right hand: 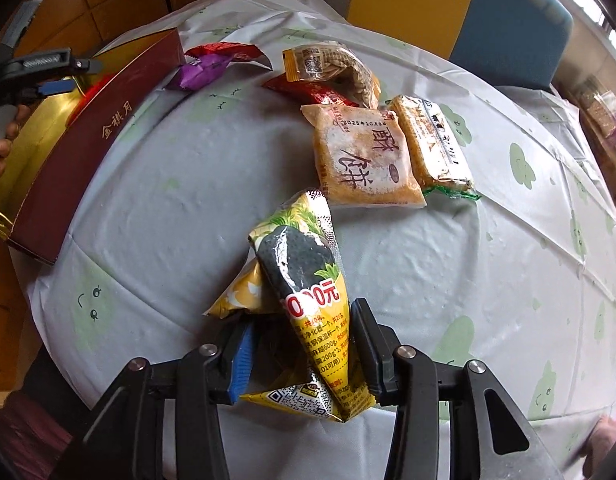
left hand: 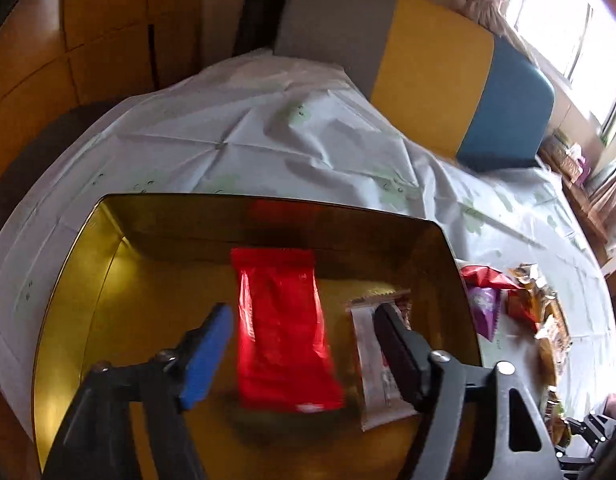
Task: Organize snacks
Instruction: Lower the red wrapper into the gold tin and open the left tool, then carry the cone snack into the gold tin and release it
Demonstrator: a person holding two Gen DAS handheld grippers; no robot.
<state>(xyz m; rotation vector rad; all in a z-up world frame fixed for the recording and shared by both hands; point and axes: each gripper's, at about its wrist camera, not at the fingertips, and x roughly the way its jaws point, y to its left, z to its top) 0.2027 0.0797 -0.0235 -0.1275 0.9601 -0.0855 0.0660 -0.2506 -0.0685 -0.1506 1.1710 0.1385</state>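
My left gripper point(left hand: 304, 322) is open above a gold-lined box point(left hand: 88, 304). A red snack packet point(left hand: 282, 332) lies on the box floor between its fingers, and a grey-and-brown packet point(left hand: 374, 360) lies beside it under the right finger. My right gripper point(right hand: 304, 336) is shut on a yellow snack packet with a black sesame piece point(right hand: 308, 292), held above the table. The box, dark red outside point(right hand: 96, 132), also shows in the right wrist view at the far left, with the left gripper point(right hand: 48, 80) over it.
Loose snacks lie on the white tablecloth point(right hand: 448, 280): an orange pastry packet point(right hand: 360, 160), a yellow biscuit packet point(right hand: 432, 148), a purple packet point(right hand: 200, 72), red packets point(right hand: 312, 92) and a peanut packet point(right hand: 332, 68). Grey, yellow and blue chair backs point(left hand: 436, 76) stand behind the table.
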